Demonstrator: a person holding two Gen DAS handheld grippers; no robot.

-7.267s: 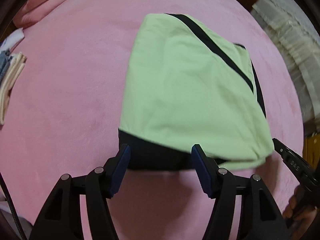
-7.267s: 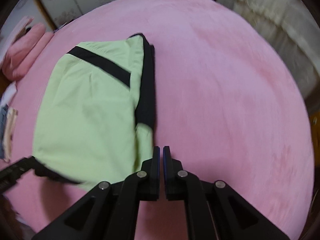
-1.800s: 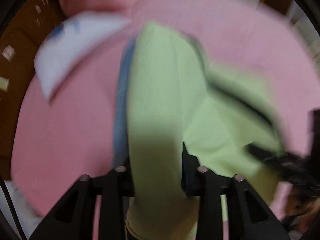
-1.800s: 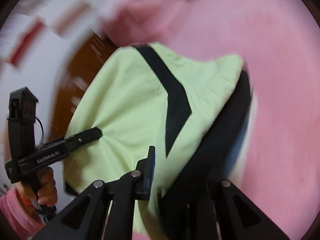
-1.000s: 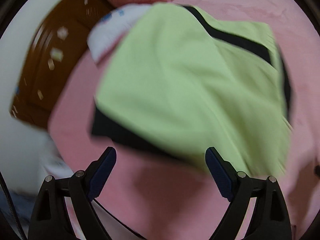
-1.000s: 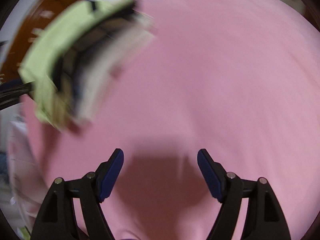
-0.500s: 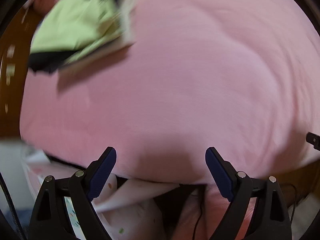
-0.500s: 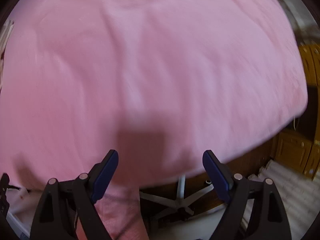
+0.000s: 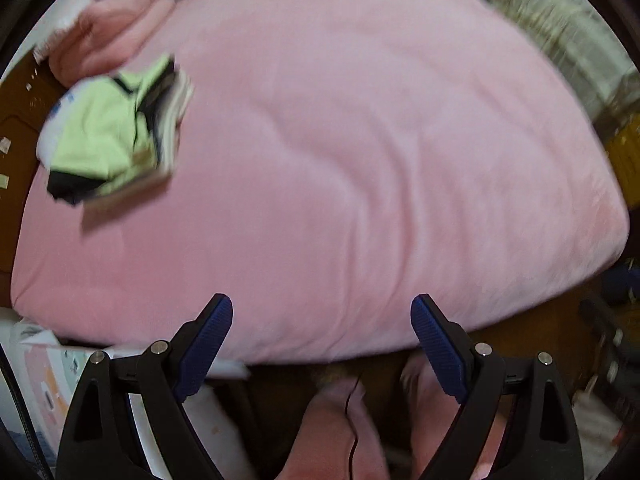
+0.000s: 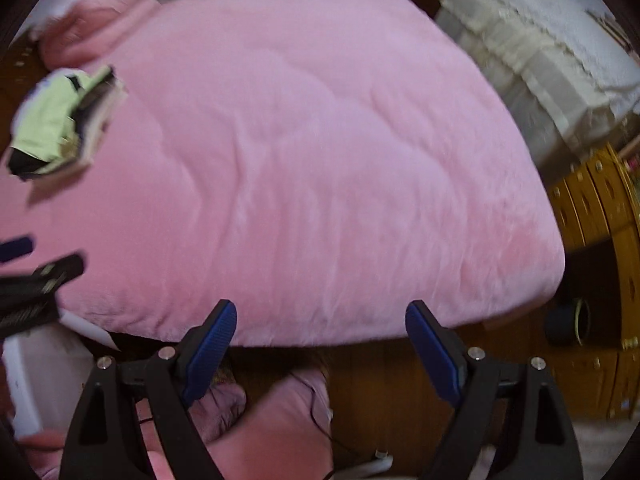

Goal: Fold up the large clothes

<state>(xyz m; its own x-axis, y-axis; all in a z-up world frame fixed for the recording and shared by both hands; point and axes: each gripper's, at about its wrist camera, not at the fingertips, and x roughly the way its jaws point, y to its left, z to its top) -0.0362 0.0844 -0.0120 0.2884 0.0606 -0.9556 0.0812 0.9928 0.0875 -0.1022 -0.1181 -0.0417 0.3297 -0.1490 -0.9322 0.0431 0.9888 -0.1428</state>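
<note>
The folded lime-green and black garment (image 9: 108, 140) lies on top of a small stack of folded clothes at the far left of the pink bed (image 9: 340, 140); it also shows in the right wrist view as the green garment (image 10: 52, 120). My left gripper (image 9: 322, 320) hangs open over the bed's near edge with nothing between its blue pads. My right gripper (image 10: 320, 320) is open too, empty, above the same near edge. The left gripper's tip (image 10: 44, 272) shows at the left of the right wrist view.
A pink pillow (image 9: 116, 32) lies at the bed's far left corner. A white lacy cloth (image 10: 540, 48) covers furniture to the right. Wooden cabinets (image 10: 600, 216) stand at the right. A person's pink-clad legs (image 9: 340, 432) are below the bed edge.
Both grippers let go of the green garment on the stack at the left and pulled back and up toward the bed's near edge. The garment now looks small and far away.
</note>
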